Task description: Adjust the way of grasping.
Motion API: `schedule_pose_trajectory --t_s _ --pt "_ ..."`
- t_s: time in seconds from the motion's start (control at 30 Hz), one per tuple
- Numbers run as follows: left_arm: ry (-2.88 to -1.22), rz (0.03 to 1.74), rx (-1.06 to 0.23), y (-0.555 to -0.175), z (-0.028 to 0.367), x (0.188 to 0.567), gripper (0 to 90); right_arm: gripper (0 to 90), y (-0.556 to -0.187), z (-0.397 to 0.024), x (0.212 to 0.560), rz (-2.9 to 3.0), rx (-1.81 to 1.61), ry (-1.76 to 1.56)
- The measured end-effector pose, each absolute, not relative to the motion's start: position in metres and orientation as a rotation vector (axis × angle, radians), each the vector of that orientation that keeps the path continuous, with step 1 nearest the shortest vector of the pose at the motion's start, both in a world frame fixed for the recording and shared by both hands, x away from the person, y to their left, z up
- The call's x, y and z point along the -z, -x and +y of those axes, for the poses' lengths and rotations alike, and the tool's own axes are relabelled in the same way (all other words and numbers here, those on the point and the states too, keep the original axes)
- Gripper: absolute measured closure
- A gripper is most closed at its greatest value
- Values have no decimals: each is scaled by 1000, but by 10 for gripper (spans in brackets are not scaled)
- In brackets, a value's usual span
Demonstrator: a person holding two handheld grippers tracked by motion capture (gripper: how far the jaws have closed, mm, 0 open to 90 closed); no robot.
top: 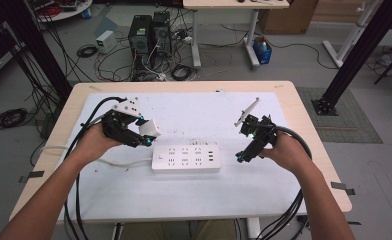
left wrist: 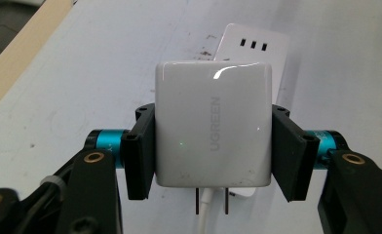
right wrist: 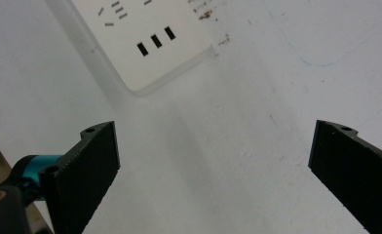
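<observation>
The left gripper (left wrist: 213,146) is clamped on a white charger (left wrist: 212,129), its two black jaws pressed flat against the charger's left and right sides in the middle of the left gripper view. Two metal prongs stick out of the charger's lower edge at the bottom centre of that view, with a white cable running between them. In the high view the left gripper (top: 146,137) sits left of centre, and the charger (top: 149,128) hangs just above the upper left corner of the white power strip (top: 186,158).

The power strip lies flat near the middle of the frame on a white mat (top: 194,195) that covers the wooden table (top: 314,150); its cord runs off to the left.

The right gripper (top: 240,157) is right of centre, its jaws spread wide apart with nothing between them. In the right gripper view the power strip's end (right wrist: 145,44) lies in the upper left, well clear of both jaws.
</observation>
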State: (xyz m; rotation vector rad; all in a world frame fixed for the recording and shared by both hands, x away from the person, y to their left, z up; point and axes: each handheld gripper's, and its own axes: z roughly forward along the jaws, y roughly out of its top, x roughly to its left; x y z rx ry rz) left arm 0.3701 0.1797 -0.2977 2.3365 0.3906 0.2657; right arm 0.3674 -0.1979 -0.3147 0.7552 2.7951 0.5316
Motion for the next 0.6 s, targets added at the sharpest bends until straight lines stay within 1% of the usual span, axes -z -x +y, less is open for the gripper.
schedule_pose_trajectory --t_s 0.27,0.37,0.6 --pt "-2261 303 -192 -375 165 304 426 38 -372 -197 314 2766 -712 -940" --pt "-2249 270 -207 -376 157 308 426 38 -373 -195 312 2763 -774 -1014" --pt "-2248 216 -181 -380 137 315 426 40 -376 -186 309 2751 -932 -1203"
